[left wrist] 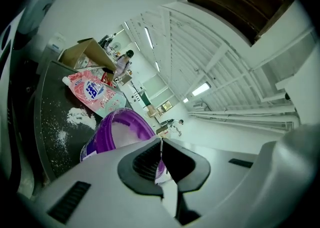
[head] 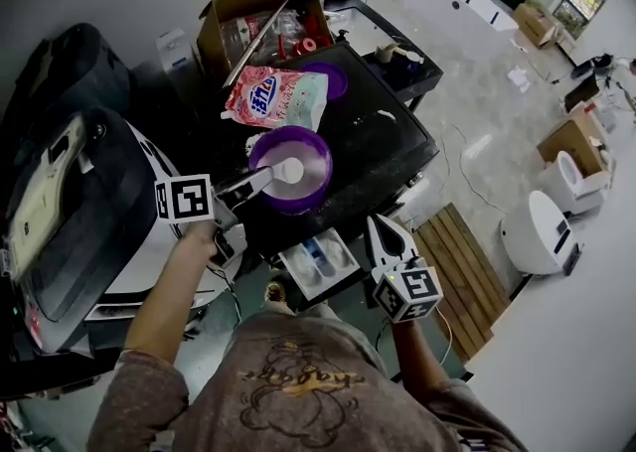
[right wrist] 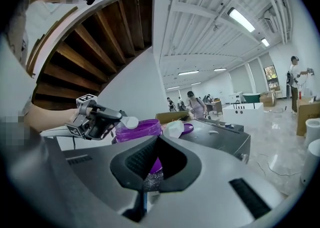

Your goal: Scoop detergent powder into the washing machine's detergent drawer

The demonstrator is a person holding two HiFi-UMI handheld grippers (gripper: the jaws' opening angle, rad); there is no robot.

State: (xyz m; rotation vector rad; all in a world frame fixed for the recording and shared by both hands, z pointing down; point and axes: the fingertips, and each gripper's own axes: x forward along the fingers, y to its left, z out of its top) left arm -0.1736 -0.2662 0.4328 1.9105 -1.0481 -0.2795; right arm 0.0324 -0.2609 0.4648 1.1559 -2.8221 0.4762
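A purple detergent tub (head: 316,178) with white powder inside stands on the black washing machine top (head: 393,147). My left gripper (head: 266,179) is shut on the handle of a white scoop (head: 289,171), whose bowl sits over the tub's opening. In the left gripper view the jaws (left wrist: 162,141) pinch the thin white handle (left wrist: 169,192), with the tub (left wrist: 117,131) just beyond. The detergent drawer (head: 318,259) is pulled open below the tub. My right gripper (head: 381,226) is shut and empty, just right of the drawer. The right gripper view shows the left gripper (right wrist: 97,119) and the scoop (right wrist: 131,122) at the tub (right wrist: 142,128).
A pink and teal detergent bag (head: 275,97) lies behind the tub, beside a purple lid (head: 336,77). Spilled powder (left wrist: 79,118) dusts the black top. An open cardboard box (head: 260,28) stands at the back. A wooden pallet (head: 459,276) lies on the floor at the right.
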